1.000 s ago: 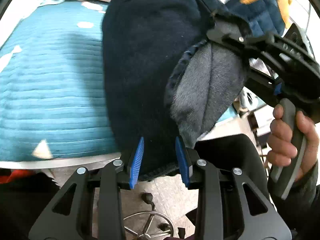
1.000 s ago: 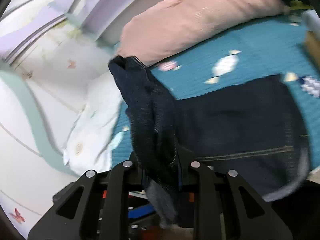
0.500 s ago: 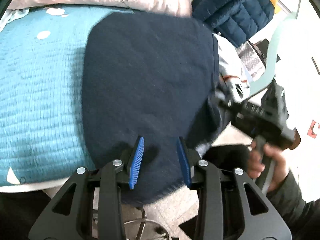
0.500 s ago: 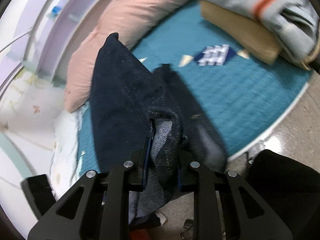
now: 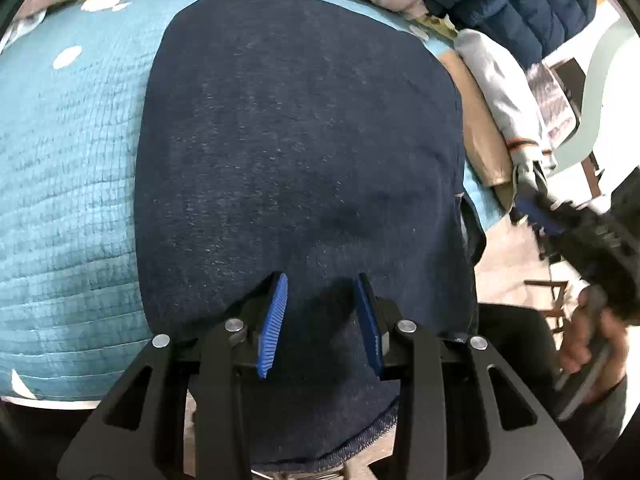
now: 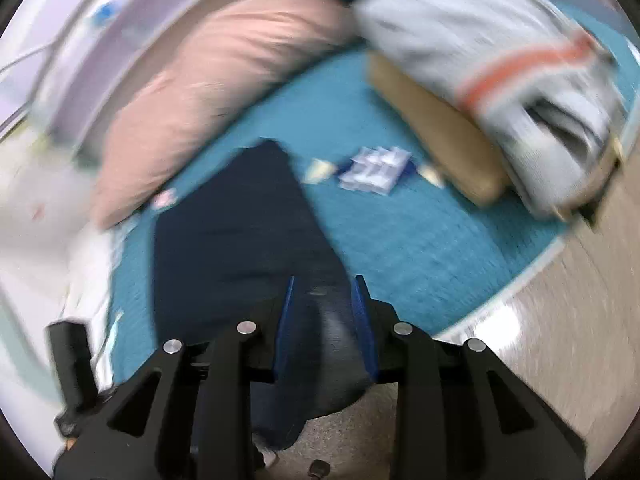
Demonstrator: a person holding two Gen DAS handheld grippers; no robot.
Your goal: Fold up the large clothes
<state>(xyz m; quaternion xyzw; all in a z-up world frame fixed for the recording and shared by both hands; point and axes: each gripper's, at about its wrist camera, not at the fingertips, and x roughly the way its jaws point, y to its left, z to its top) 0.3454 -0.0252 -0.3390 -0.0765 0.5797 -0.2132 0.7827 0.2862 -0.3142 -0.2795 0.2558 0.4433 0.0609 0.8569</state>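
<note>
A dark navy garment (image 5: 296, 152) lies folded flat on the teal bedspread (image 5: 68, 168), its near end hanging over the bed edge. My left gripper (image 5: 320, 284) is open, its blue pads just above the garment's near part, holding nothing. My right gripper (image 6: 323, 286) is open and empty over the garment's near right end (image 6: 240, 240); that view is blurred. The right gripper also shows in the left wrist view (image 5: 576, 228), off the bed's right edge, held by a hand.
A pink pillow (image 6: 208, 92) lies at the head of the bed. A grey garment with an orange stripe (image 6: 512, 52) sits on a tan cushion (image 6: 444, 136) at the right. A navy puffer jacket (image 5: 516, 4) lies beyond. The floor (image 6: 560, 320) is to the right.
The garment, held up by both grippers a second ago, now lies flat on the bed. My right gripper has let go of it, opened and drawn back to the right.
</note>
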